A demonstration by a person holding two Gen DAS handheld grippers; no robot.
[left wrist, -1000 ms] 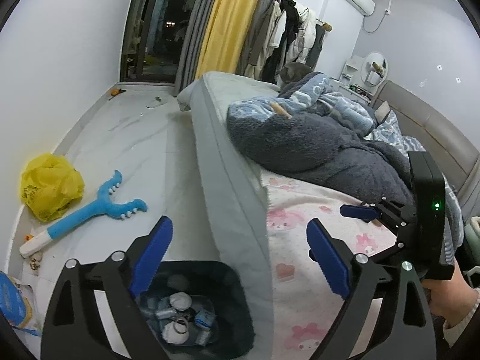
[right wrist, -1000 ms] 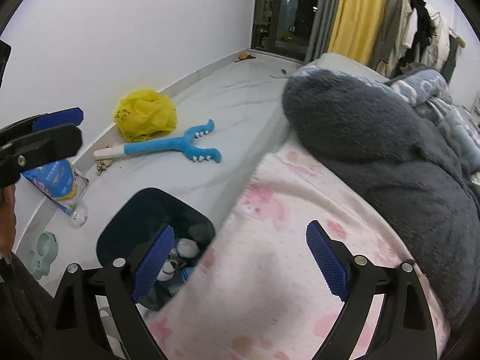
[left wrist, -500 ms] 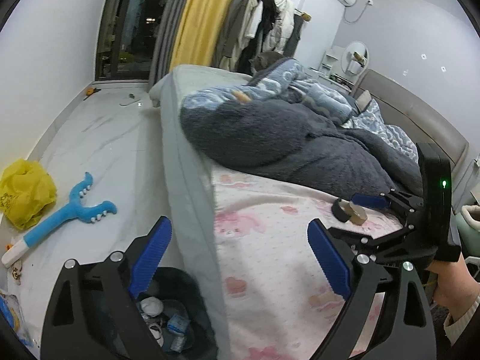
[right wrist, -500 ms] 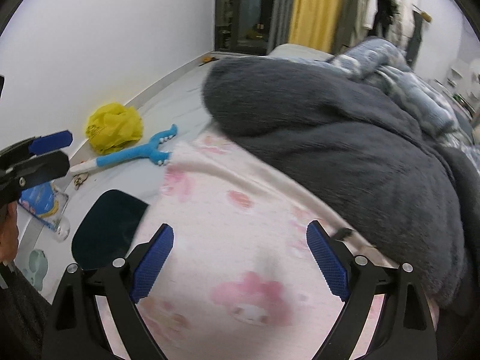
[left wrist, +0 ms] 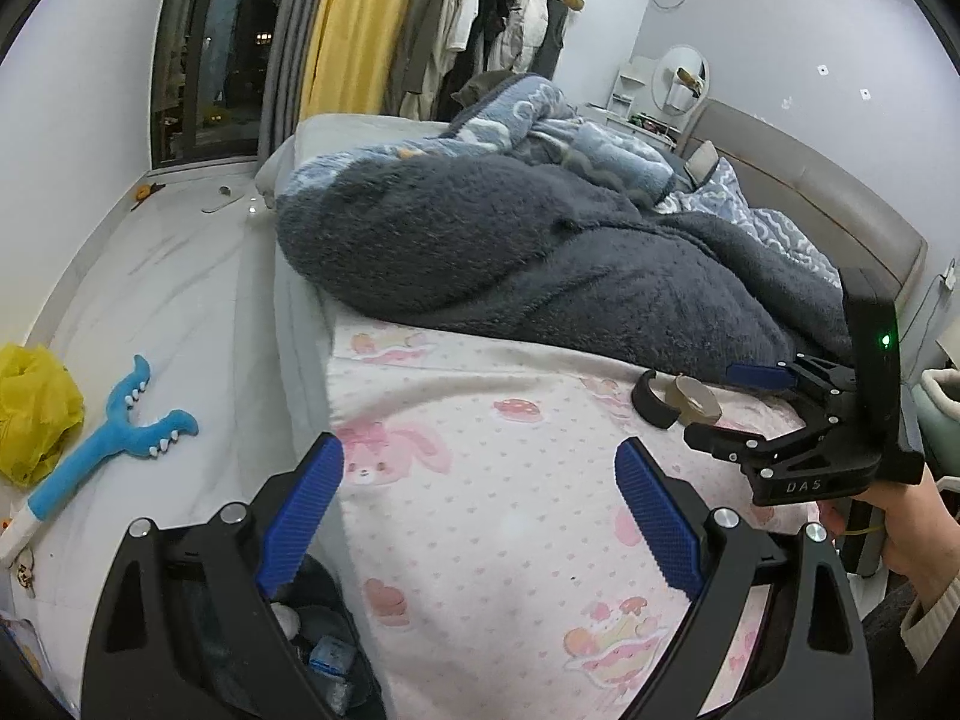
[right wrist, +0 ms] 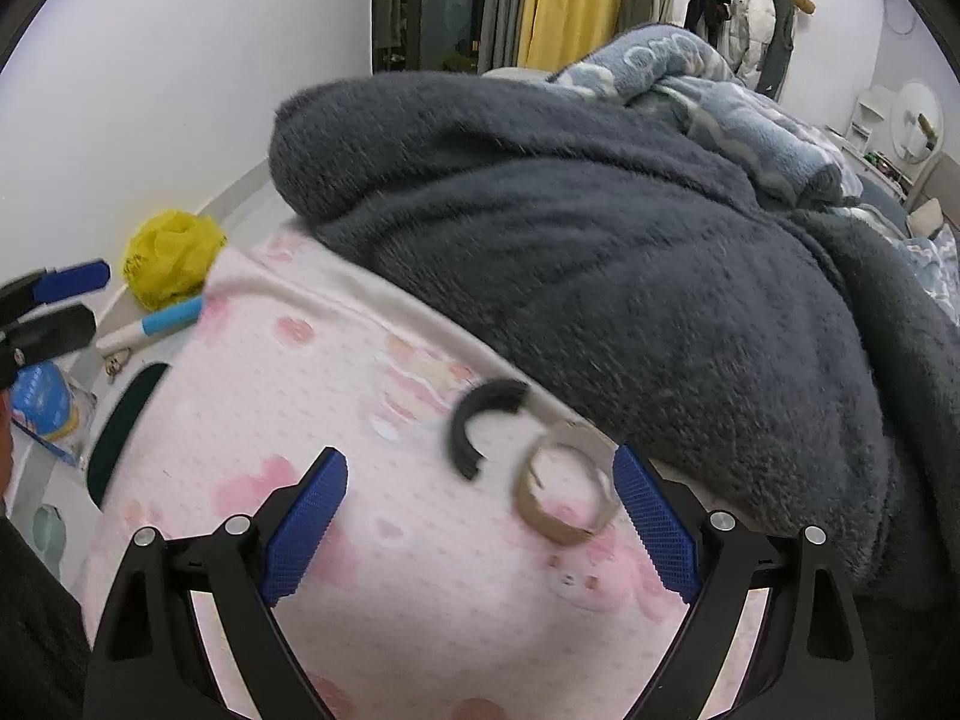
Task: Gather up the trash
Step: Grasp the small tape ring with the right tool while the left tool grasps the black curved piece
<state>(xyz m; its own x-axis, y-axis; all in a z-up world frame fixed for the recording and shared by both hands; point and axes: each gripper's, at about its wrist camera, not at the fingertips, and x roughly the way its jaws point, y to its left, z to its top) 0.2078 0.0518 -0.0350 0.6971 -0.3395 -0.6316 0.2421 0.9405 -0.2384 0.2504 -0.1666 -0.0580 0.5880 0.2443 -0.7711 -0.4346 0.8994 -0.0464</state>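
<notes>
Cardboard tape ring, black C-shaped band on fleecy pink sheet.

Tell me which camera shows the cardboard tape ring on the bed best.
The right wrist view: the cardboard tape ring lies close, just ahead of the right gripper, though slightly blurred. The left wrist view shows it smaller, farther off, beside the black C-shaped piece.

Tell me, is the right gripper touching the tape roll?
Apart. The right wrist view shows the right gripper open, the tape roll lying between its pads untouched.
</notes>
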